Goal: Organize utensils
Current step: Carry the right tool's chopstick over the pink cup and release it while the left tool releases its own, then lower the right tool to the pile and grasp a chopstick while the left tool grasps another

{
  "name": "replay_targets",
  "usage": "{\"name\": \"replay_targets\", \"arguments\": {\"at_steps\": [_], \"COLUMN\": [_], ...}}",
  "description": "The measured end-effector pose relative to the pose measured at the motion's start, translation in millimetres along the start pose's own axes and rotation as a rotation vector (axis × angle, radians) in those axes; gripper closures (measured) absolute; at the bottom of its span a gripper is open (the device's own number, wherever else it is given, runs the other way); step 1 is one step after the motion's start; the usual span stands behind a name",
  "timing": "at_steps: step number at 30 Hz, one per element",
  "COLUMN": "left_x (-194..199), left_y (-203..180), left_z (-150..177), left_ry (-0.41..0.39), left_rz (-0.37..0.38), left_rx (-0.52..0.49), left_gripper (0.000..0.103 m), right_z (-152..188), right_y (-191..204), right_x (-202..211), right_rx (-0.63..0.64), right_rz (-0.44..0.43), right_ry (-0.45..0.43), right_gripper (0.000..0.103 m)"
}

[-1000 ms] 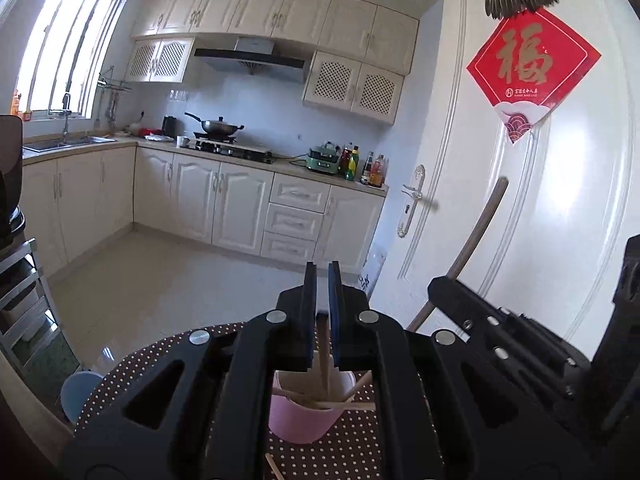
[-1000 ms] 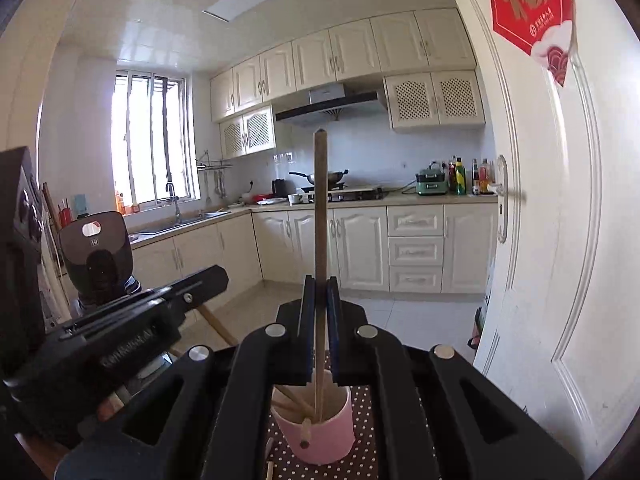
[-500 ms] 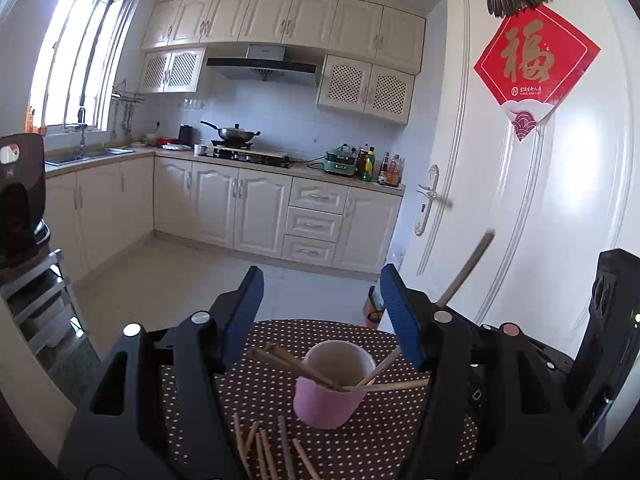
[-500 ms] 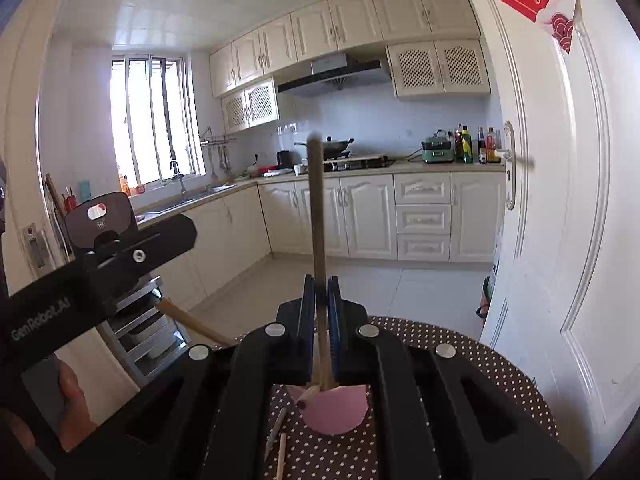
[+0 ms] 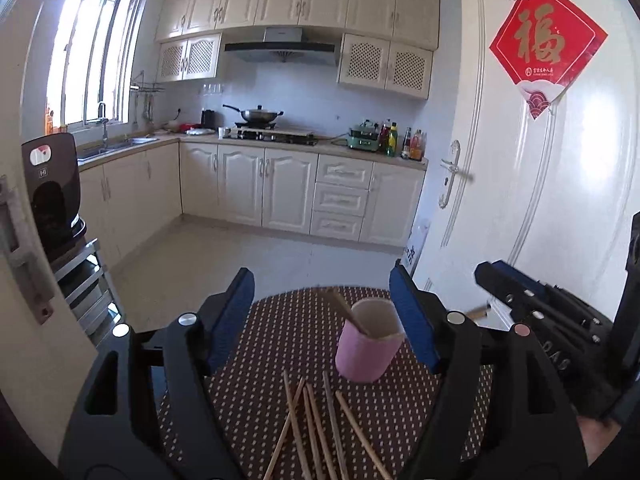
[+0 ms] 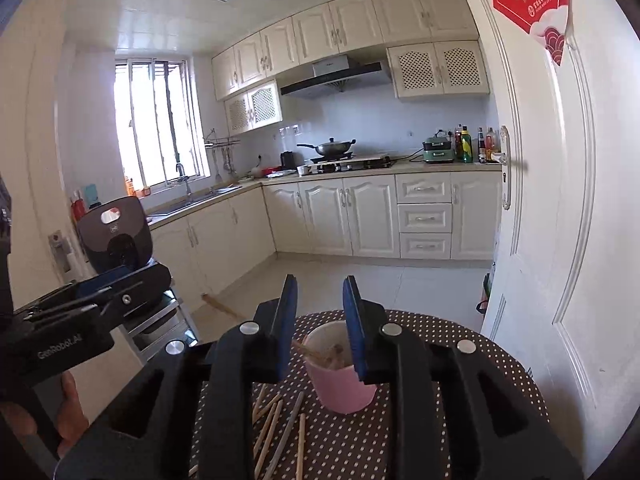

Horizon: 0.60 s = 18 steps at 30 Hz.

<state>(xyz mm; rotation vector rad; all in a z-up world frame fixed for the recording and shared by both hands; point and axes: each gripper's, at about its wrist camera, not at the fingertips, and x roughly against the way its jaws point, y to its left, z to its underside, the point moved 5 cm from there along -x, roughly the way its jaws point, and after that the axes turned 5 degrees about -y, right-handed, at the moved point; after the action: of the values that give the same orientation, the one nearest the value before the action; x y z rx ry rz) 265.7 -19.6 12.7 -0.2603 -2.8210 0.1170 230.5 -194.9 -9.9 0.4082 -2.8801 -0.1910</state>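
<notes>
A: Where's the pink cup (image 5: 368,347)?
B: On the dotted round table (image 5: 280,344), chopsticks inside; loose chopsticks (image 5: 316,428) lie before it.
A: Grippers?
B: Left gripper (image 5: 322,308) and right gripper (image 6: 320,312) both opening, nothing between the jaws.
A: Surroundings?
B: White door (image 5: 560,200) to the right, kitchen cabinets behind.

Cup (image 5: 366,354): pink, matt, smooth, looks plastic. Chopsticks (image 5: 316,428): bare wood, matt. Tablecloth (image 5: 280,344): dark brown w/ white dots, cloth-like. Left gripper (image 5: 322,304): black matt plastic, blue pads (image 5: 234,312) rubbery, metal screws. Cabinets (image 5: 248,188): cream, semi-gloss. Floor (image 6: 360,280): glossy tile.
</notes>
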Motion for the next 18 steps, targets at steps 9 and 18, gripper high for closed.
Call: {"name": "replay_targets", "arguments": {"at_steps": [9, 18], "left_x": [16.7, 5.1], "left_y": [22.8, 42.9], "left_z": [31.8, 77.9], "left_ry": [0.139, 0.327], "left_rz": [0.018, 0.014], "left_rx": [0.003, 0.020], "left_gripper": [0.033, 0.033], "right_z": [20.1, 61.6], "right_y": [30.9, 58.2], "right_x": [29.8, 27.6], "right_rx": [0.032, 0.058], "right_rz": [-0.063, -0.113], "right_ry": [0.064, 0.194], "right_gripper": [0.081, 0.081]}}
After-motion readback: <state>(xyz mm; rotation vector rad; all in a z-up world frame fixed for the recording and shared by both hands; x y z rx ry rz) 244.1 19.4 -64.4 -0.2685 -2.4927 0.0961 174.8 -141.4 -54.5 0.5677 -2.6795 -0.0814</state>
